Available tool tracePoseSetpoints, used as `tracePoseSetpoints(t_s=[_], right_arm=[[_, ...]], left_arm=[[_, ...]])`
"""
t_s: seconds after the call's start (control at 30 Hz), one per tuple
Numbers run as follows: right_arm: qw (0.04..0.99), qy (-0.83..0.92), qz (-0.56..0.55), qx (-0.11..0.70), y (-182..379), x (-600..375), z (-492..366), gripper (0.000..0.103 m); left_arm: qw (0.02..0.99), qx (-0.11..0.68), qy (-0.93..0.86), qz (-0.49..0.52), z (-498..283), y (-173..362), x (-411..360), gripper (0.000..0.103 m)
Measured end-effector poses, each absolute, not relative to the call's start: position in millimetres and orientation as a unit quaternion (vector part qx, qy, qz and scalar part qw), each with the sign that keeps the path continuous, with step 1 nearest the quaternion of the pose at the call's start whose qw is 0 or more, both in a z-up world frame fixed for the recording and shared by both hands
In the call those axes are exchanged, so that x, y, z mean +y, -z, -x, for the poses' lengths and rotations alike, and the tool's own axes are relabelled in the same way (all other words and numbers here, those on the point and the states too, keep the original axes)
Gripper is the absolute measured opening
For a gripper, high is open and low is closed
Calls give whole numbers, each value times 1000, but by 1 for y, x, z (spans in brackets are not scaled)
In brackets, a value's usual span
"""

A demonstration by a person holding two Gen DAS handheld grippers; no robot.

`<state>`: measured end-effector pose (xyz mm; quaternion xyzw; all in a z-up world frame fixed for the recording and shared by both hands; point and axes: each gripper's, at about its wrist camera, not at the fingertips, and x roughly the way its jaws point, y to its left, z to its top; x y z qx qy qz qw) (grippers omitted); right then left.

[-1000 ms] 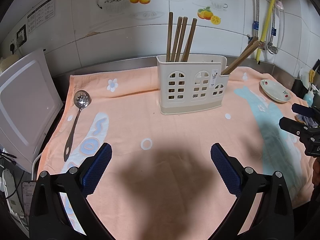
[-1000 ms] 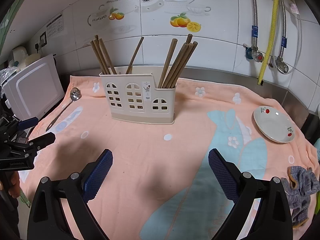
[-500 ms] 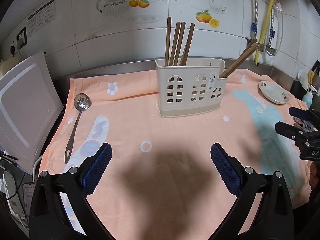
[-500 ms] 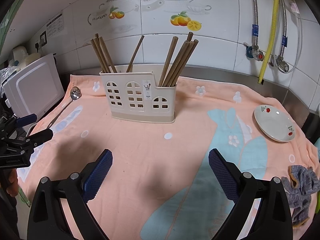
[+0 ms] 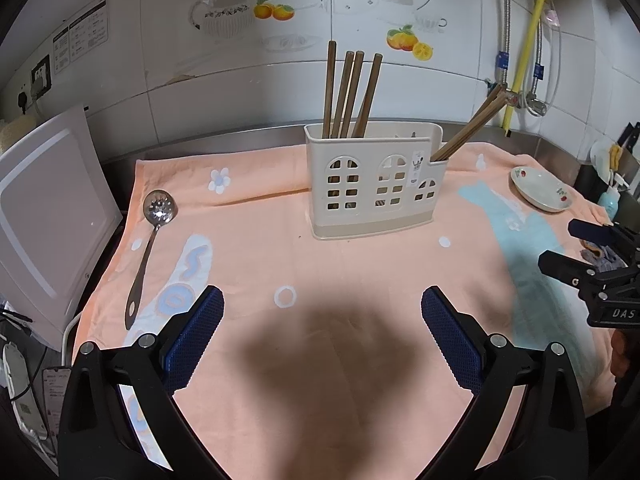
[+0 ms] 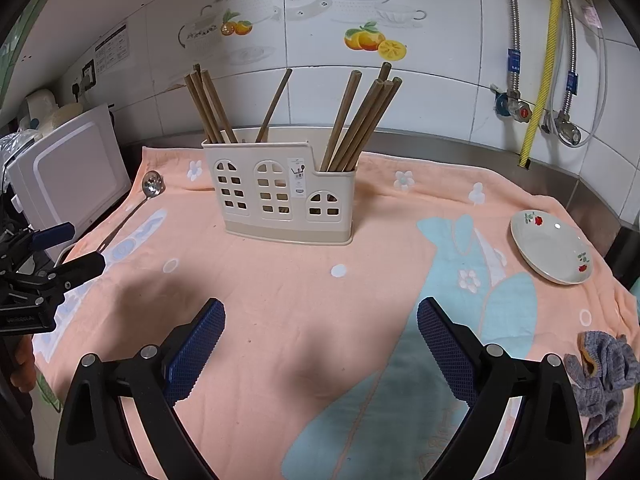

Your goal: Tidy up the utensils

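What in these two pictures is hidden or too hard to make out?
- Lower ends of the chopsticks: hidden inside the cream holder, both views.
- Text on the wall notice: too small, both views.
- Holder's sticker: too small to read.
- Grey cloth: partly behind the right tongs, right view.
- Left tongs handles: cut off by the bottom edge.
- Person's hand: mostly cut off, right view.
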<state>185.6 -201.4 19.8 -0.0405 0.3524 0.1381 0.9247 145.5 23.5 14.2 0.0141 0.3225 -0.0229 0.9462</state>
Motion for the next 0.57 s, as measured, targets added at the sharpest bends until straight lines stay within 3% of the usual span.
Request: tracePoseSetpoints(t_s=[0.57], right_arm=[[922, -137, 40, 359, -14, -204, -187, 94]], left_arm=[[946, 324, 26, -8, -149, -14, 28, 98]])
